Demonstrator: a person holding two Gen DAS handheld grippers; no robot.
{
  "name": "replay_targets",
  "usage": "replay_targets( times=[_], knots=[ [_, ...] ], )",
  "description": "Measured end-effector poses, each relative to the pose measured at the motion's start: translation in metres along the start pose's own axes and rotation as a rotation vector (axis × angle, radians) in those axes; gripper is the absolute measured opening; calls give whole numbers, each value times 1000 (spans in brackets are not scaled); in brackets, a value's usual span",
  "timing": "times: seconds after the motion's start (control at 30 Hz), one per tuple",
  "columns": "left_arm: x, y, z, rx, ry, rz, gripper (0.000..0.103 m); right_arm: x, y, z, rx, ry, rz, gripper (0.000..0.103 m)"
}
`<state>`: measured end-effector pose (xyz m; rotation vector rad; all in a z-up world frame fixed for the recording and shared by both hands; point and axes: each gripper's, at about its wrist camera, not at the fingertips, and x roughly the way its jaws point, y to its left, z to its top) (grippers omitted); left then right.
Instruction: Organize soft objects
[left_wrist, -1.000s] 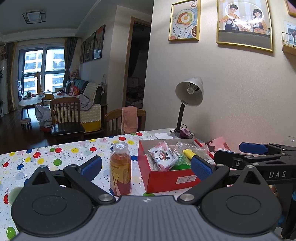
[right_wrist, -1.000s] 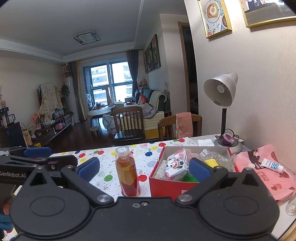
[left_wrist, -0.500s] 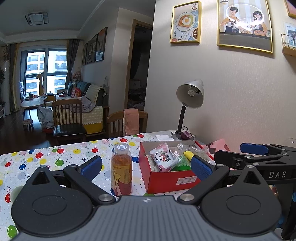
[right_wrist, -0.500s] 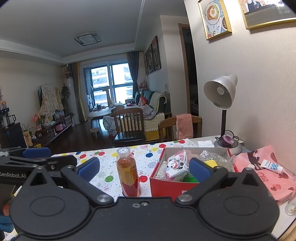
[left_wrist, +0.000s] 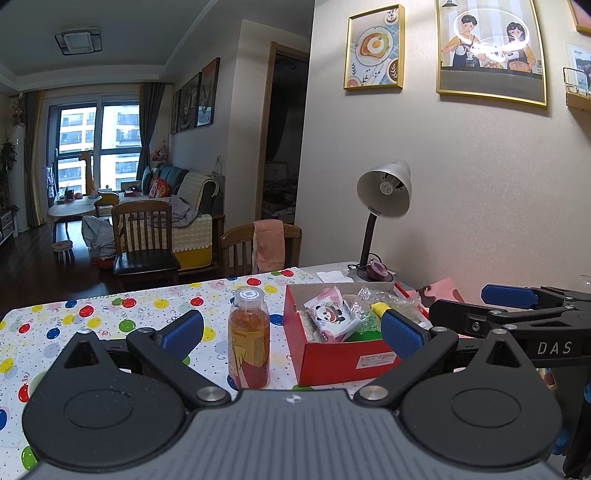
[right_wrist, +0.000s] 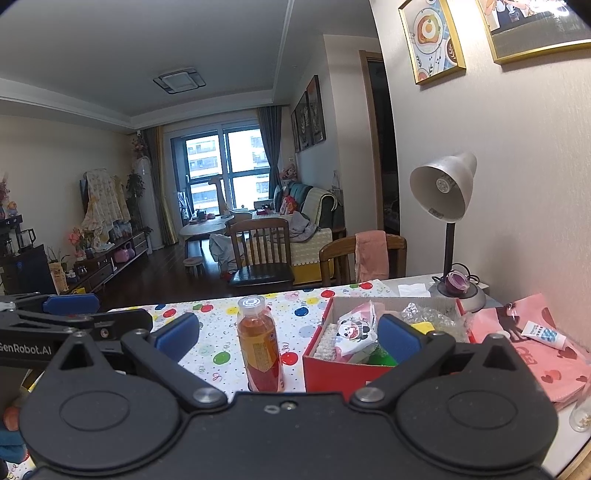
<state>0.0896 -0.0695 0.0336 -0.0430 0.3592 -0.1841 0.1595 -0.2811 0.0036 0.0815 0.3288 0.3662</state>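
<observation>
A red cardboard box (left_wrist: 343, 356) (right_wrist: 340, 373) stands on the dotted tablecloth, filled with soft things: a white panda packet (left_wrist: 332, 317) (right_wrist: 354, 330), crinkly clear wrapping (left_wrist: 391, 299) (right_wrist: 432, 315), something yellow and something green. My left gripper (left_wrist: 291, 330) is open and empty, held above the table short of the box. My right gripper (right_wrist: 288, 338) is open and empty too, beside the left one at about the same distance. In the left wrist view the right gripper (left_wrist: 517, 306) shows side-on at the right edge.
An orange drink bottle (left_wrist: 248, 339) (right_wrist: 259, 345) stands just left of the box. A desk lamp (right_wrist: 448, 206) stands behind it by the wall. A pink bag (right_wrist: 535, 343) with a small tube (right_wrist: 541, 334) lies right of the box. Wooden chairs (left_wrist: 144, 236) stand beyond the table's far edge.
Both grippers have tipped slightly upward, so the table items sit a little lower in view. Neither jaw has changed its opening, and nothing on the table has moved.
</observation>
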Motion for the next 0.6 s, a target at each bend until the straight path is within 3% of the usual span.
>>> replay_targets(
  times=[0.6],
  knots=[
    [-2, 5, -2, -18, 6, 1, 103, 0, 5, -3, 0, 9, 9, 103]
  ],
)
